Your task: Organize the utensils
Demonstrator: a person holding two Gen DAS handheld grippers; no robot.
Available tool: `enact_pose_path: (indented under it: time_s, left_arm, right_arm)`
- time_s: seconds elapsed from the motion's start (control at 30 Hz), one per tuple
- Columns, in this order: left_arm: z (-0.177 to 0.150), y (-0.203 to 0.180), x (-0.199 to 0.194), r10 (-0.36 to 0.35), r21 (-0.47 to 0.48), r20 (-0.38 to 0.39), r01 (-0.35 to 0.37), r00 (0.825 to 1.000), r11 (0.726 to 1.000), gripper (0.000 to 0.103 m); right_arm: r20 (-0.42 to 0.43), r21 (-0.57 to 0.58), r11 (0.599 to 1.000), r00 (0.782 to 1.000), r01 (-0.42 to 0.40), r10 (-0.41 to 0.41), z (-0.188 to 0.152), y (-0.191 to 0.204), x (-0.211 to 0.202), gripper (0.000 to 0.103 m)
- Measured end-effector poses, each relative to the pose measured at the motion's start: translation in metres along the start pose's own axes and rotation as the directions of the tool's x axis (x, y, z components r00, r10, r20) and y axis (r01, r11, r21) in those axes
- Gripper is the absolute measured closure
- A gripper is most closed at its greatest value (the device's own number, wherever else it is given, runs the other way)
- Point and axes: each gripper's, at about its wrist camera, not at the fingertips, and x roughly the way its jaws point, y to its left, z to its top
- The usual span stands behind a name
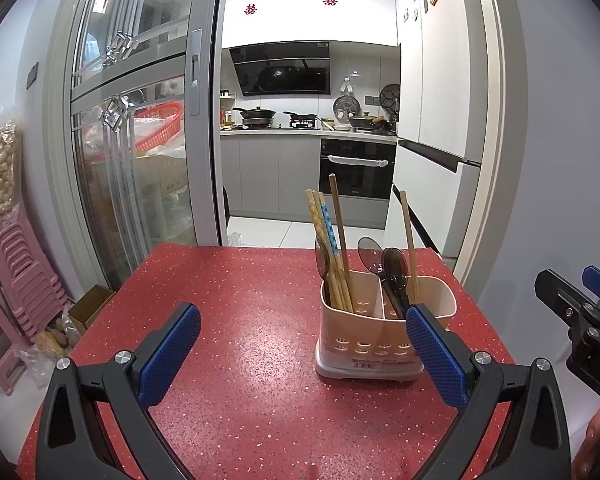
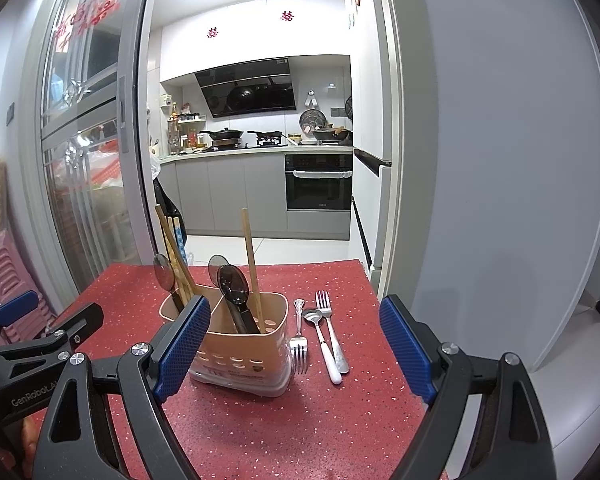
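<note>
A beige two-compartment utensil holder stands on the red speckled table. Several chopsticks fill one compartment; dark spoons and one chopstick sit in the other. To the right of the holder lie a fork, a spoon with a white handle and a second fork, flat on the table. My left gripper is open and empty, short of the holder. My right gripper is open and empty, framing the holder and loose cutlery.
Beyond the table's far edge is a kitchen doorway with a sliding glass door. Pink stools are stacked by the left wall. A grey wall stands close to the table's right side. The right gripper's body shows in the left wrist view.
</note>
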Motion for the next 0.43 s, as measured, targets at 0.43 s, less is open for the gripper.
enact_pose_path:
  time_s: [0.43]
  left_arm:
    - [-0.0028, 0.0002, -0.0012, -0.007, -0.001, 0.006, 0.007, 1.000, 1.000, 0.000]
  right_arm:
    - [0.000, -0.003, 1.000, 1.000, -0.001, 0.001, -0.0022, -0.0005, -0.0009, 0.014]
